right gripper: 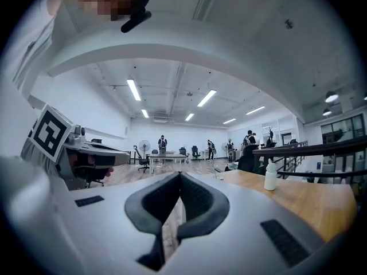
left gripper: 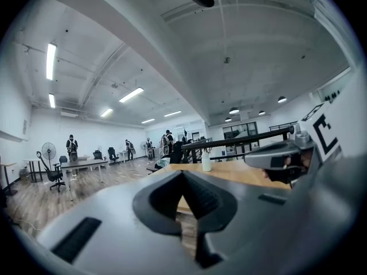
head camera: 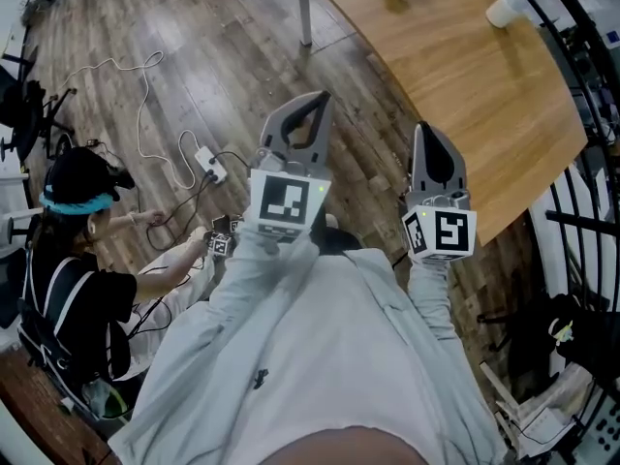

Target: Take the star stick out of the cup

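Observation:
Both grippers are held level, side by side, in front of a wooden table point(head camera: 465, 76). The left gripper point(head camera: 310, 100) has its jaws closed tip to tip with nothing between them, as the left gripper view point(left gripper: 183, 173) also shows. The right gripper point(head camera: 427, 132) hangs over the table's near edge, its jaws likewise together and empty point(right gripper: 179, 175). A white cup-like thing point(head camera: 509, 8) stands at the table's far side. A small white bottle point(right gripper: 270, 175) stands on the tabletop, also in the left gripper view point(left gripper: 206, 162). No star stick can be made out.
A person point(head camera: 77, 260) sits on the wooden floor at the left, near a power strip point(head camera: 208, 163) with a trailing cable. A metal table leg point(head camera: 304, 8) stands ahead. A black railing point(head camera: 581, 192) runs along the right. Desks, chairs and people fill the far room.

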`<act>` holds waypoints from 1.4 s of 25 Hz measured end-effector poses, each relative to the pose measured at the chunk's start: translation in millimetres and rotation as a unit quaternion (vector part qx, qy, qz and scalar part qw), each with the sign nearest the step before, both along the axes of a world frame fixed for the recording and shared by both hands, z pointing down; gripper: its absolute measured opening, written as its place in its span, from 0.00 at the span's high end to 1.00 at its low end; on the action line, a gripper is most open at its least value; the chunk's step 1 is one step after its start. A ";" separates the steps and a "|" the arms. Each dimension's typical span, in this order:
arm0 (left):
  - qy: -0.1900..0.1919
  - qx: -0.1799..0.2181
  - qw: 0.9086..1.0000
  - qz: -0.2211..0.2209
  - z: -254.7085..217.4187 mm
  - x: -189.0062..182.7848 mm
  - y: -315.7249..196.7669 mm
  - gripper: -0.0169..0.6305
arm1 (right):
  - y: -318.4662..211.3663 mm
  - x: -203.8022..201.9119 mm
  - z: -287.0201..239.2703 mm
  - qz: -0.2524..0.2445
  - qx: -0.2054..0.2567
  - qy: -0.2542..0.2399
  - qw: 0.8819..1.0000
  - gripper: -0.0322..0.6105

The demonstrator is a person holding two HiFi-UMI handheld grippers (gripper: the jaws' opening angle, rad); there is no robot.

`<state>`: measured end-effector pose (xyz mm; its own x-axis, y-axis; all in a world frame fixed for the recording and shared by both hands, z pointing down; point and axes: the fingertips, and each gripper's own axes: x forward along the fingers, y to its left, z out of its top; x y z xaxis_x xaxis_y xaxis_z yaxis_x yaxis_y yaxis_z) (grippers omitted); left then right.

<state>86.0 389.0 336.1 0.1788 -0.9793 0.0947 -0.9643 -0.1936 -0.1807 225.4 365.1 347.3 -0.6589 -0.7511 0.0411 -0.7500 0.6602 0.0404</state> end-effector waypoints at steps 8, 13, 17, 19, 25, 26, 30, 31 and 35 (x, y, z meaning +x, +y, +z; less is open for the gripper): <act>0.010 -0.006 1.000 0.006 13.7 -41.1 -83.7 0.95 | -79.6 -39.1 10.3 0.011 -0.006 0.000 1.000 0.93; 0.014 -0.013 1.000 0.021 6.7 -87.6 -162.5 0.95 | -152.1 -79.5 3.5 0.024 -0.012 0.011 1.000 0.93; 0.007 -0.018 0.999 0.035 0.8 -123.4 -218.5 0.95 | -202.9 -107.4 -0.7 0.041 -0.018 0.012 0.999 0.92; 0.004 -0.019 0.999 0.042 0.1 -135.2 -243.9 0.95 | -225.7 -116.0 -0.6 0.050 -0.020 0.012 0.998 0.93; 0.006 -0.026 0.997 0.068 6.2 -155.9 -295.8 0.95 | -272.7 -132.5 0.8 0.086 -0.021 0.007 0.996 0.93; 0.006 -0.028 0.997 0.071 7.0 -157.7 -301.6 0.95 | -278.3 -134.0 0.3 0.089 -0.020 0.007 0.996 0.93; 0.011 -0.035 0.996 0.081 10.4 -159.4 -325.2 0.95 | -302.2 -135.9 -0.3 0.103 -0.023 0.008 0.994 0.93; 0.012 -0.038 0.996 0.085 12.9 -158.8 -332.2 0.95 | -308.7 -136.7 0.7 0.104 -0.025 0.011 0.994 0.93; 0.011 -0.047 0.994 0.094 25.4 -160.6 -365.3 0.95 | -341.2 -141.9 11.3 0.105 -0.031 0.015 0.994 0.93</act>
